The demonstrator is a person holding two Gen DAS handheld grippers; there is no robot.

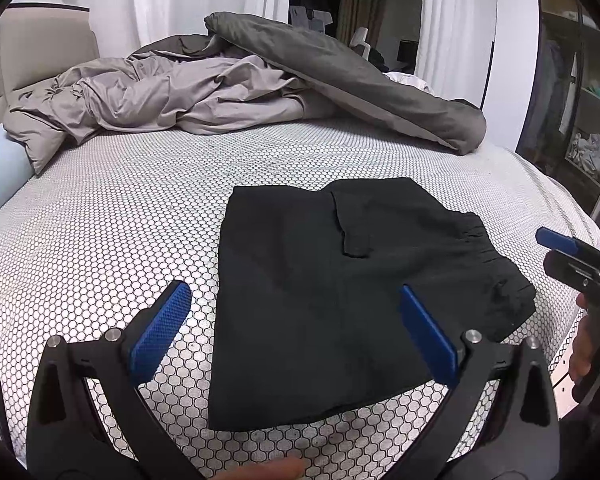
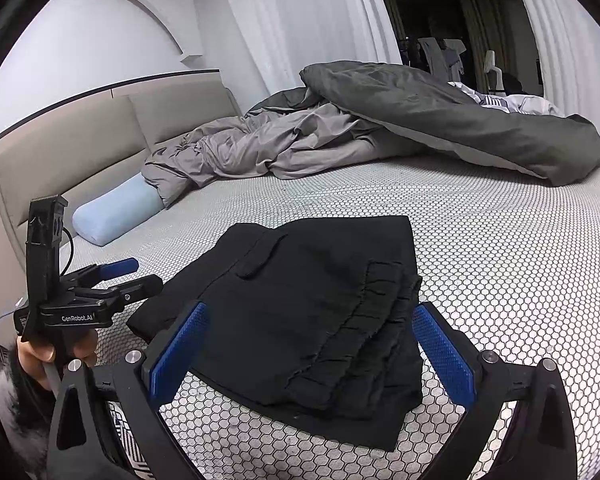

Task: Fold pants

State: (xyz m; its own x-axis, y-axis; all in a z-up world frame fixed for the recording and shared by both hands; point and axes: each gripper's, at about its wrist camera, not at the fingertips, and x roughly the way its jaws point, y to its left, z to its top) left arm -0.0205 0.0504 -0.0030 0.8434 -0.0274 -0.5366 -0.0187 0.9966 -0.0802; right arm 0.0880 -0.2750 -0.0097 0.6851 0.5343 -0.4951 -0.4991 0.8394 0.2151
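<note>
Black pants (image 1: 340, 288) lie folded into a compact stack on the honeycomb-patterned mattress (image 1: 120, 208), waistband toward the right. My left gripper (image 1: 296, 320) hovers open above their near left part, nothing between its blue pads. In the right wrist view the pants (image 2: 300, 312) show a gathered elastic waistband and a pocket flap. My right gripper (image 2: 312, 344) stands open over the waistband end, holding nothing. The left gripper (image 2: 116, 276), held by a hand, appears at the left there; the right gripper (image 1: 572, 256) shows at the right edge of the left wrist view.
A rumpled grey duvet (image 1: 228, 92) covers the far side of the bed. A light blue bolster pillow (image 2: 116, 212) lies by the beige headboard (image 2: 80, 148). White curtains (image 2: 300, 20) hang behind, and a wardrobe shelf (image 1: 580, 100) stands at the right.
</note>
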